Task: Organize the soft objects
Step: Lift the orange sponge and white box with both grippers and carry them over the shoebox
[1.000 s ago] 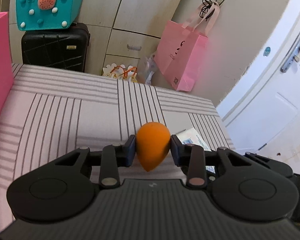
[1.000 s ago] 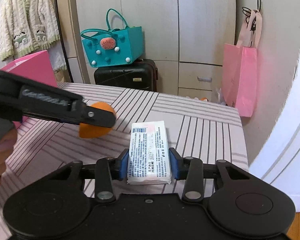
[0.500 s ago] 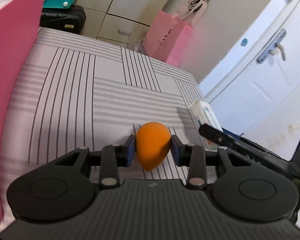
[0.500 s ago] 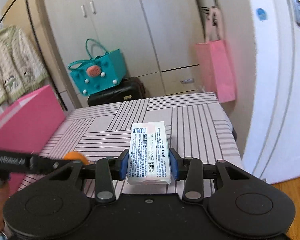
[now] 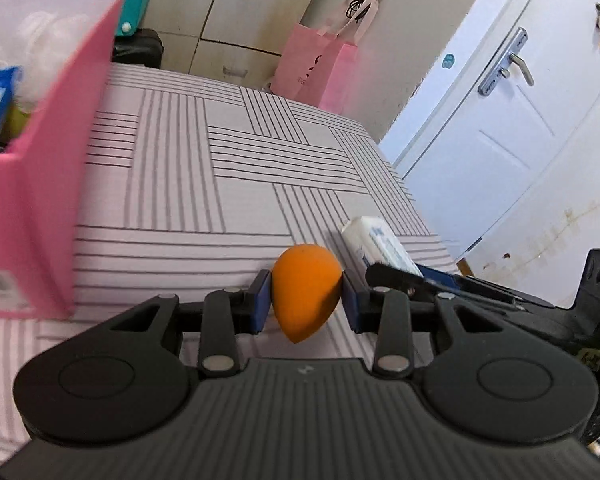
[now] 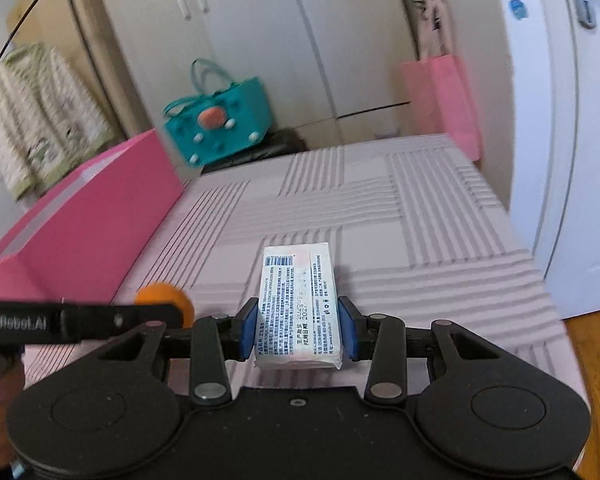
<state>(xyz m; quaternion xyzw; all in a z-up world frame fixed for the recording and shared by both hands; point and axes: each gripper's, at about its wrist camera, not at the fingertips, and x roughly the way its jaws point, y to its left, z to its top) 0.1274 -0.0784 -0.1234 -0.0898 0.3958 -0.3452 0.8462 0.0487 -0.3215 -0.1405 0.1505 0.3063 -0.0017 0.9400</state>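
- Two grips loaded: left gripper [image 5: 305, 295] pinches an orange teardrop makeup sponge [image 5: 305, 288] between its blue pads [image 5: 261, 300], fat end up, point hanging down near the body; it's off the bed.
- Right gripper [image 6: 298, 328] clamps a white tissue pack [image 6: 298, 304] by its long sides near the near end; most of the pack juts out far of the pads.
- Risk, sponge: compressible and tapered, so I'd expect it could squirt out of the pads on a jolt.
- Risk, pack: held near one end, soft wrap, may sag or pivot.
- Risk, collision: the grippers are close side by side.
- Far left on the striped bedspread [image 5: 228, 184]: pink storage box [image 5: 40, 184], already holding items; likely drop target.
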